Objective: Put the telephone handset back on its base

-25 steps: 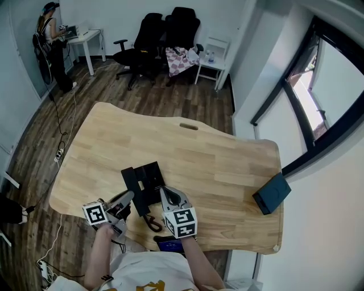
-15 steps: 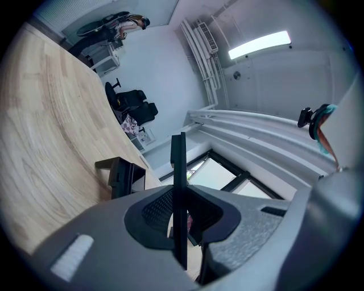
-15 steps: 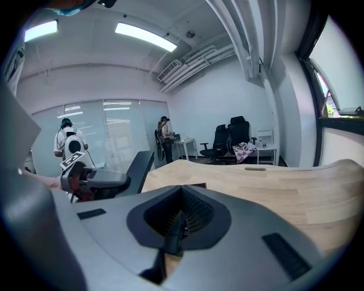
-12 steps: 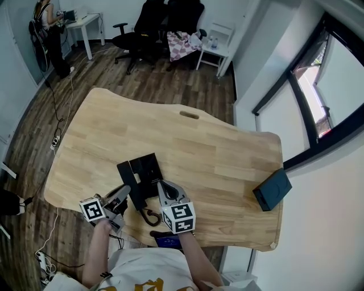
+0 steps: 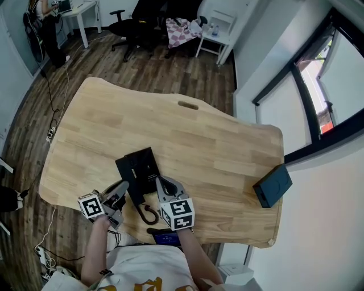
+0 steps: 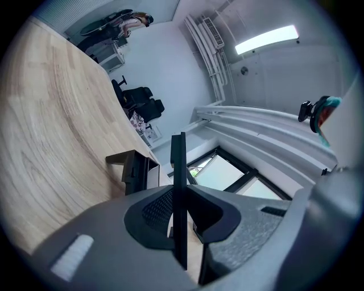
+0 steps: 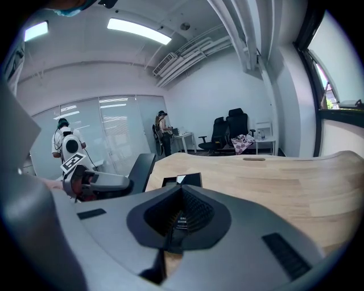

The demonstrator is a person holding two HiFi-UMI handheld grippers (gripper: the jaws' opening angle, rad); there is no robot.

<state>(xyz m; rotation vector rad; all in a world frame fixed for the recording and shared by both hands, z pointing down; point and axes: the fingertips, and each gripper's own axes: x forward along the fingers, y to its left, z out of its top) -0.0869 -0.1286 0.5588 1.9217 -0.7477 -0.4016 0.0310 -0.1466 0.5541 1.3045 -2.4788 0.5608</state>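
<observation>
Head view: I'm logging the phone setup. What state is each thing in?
handset: off its base, clamped edge-on in the left hand-held gripper
base: lying flat, no handset on it
cord: slack, looped
right hand-held gripper: jaws closed

1. We see a light wooden table (image 5: 216,142) filling the middle of the head view, with an oblong slot (image 5: 187,105) near its far edge.
2. A dark box (image 5: 272,186) lies at the table's right edge, close to the white wall.
3. At the top of the frame stand black office chairs (image 5: 142,14), with a checked cloth (image 5: 183,28) beside them and a white side table (image 5: 219,23) to its right.
4. In the upper left corner a person (image 5: 52,48) stands by a white desk (image 5: 82,11).
5. A cable (image 5: 57,108) trails over the dark plank floor (image 5: 142,68) at the left, down to a power strip (image 5: 40,250).
6. A dark-framed window (image 5: 318,85) fills the upper right.
7. In the left gripper view we see a lit ceiling lamp (image 6: 267,38).
</observation>
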